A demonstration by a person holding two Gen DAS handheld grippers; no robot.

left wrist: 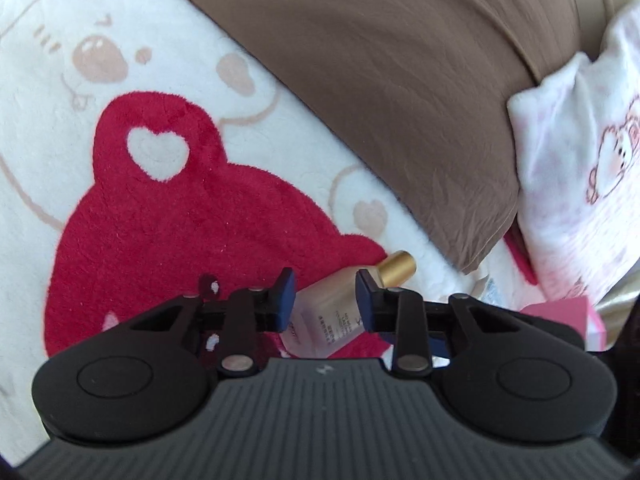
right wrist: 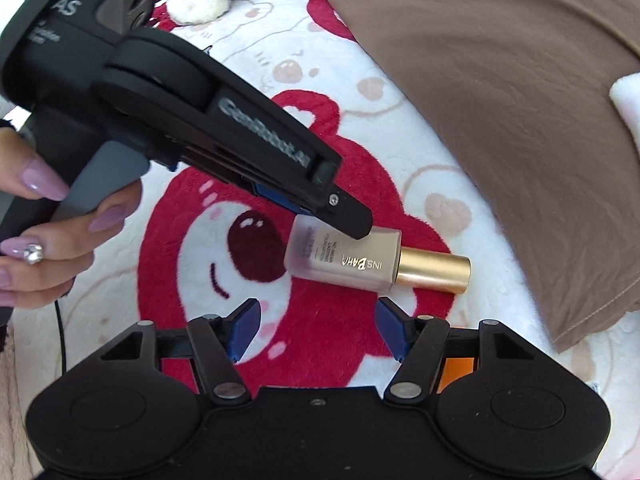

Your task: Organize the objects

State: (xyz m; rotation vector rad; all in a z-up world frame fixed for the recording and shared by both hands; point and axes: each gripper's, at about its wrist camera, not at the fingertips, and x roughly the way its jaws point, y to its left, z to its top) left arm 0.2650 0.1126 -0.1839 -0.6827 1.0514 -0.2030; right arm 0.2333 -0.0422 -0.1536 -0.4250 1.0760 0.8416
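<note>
1. Gold was the colour of the cap on a small glass bottle. The bottle lay on its side on a soft blanket with a red bear on it, spread over a bed.

2. The left tool was down low over the bottle. Its two blue pads sat one on each side of the glass part, very close. I could not tell if they pressed the glass yet, so I could not say if the tool was gripping.

3. From the right tool's camera, the left tool reached in from the side and its tip lay over the bottle's bottom end. I think it came down that way because the flat glass sides are easy to pinch.

4. The right tool was open and held nothing. The bottle lay just in front of its open pads, not touching them. I think it waited there to stay out of the way.

5. A hand with pale purple nails held the left tool's grip.

6. A brown pillow lay past the bottle, far from the tools. A pink box sat to the right of the left tool.

7. The bottle was not yet lifted. It might roll or slip, because glass is smooth.
</note>
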